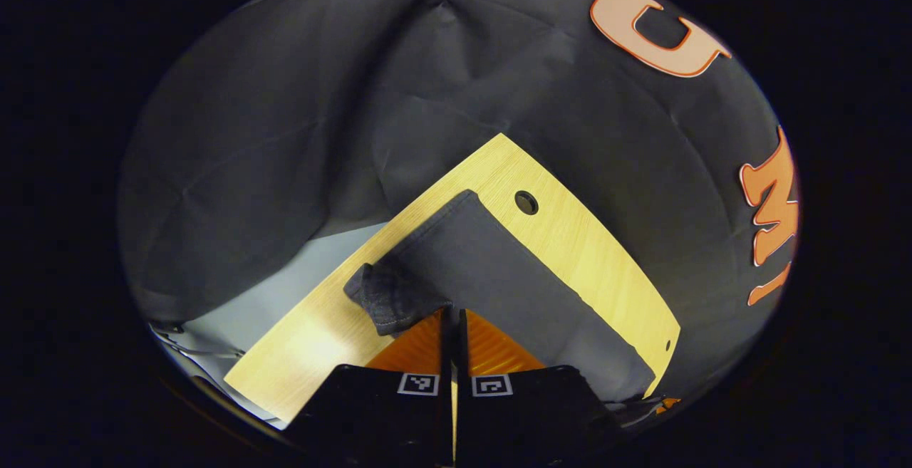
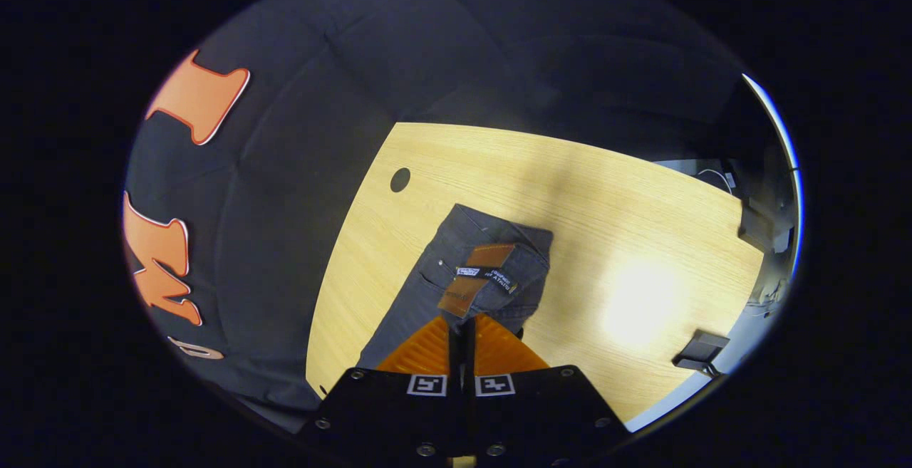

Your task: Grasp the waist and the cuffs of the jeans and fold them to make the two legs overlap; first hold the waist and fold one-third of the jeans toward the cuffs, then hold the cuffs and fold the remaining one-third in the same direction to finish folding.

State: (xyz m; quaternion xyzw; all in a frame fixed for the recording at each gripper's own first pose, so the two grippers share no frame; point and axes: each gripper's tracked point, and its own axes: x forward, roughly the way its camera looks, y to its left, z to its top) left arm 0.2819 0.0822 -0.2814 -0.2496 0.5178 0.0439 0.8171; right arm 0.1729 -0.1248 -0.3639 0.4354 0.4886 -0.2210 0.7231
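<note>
In the left gripper view the left tongs are closed, fingers almost together, pinching the bunched cuff end of the jeans between them. From that pinch the dark denim runs away as one long flat band across the tabletop, its far corner lying just short of a round hole in the wood. A crumpled lump of cuff cloth bulges to one side of the fingertips, resting on the wood. In the right gripper view the right tongs are likewise closed, with only a thin slit between the fingers, gripping the waist end of the jeans just under the brown leather patch. The waistband rises a little off the tabletop at the grip, and the legs stretch back beneath the fingers toward the near edge. The hole sits beyond the waist, apart from the denim. Past the far tabletop edge hangs the black cloth wall. A small dark block lies near the tabletop's edge, well apart from the jeans.
</note>
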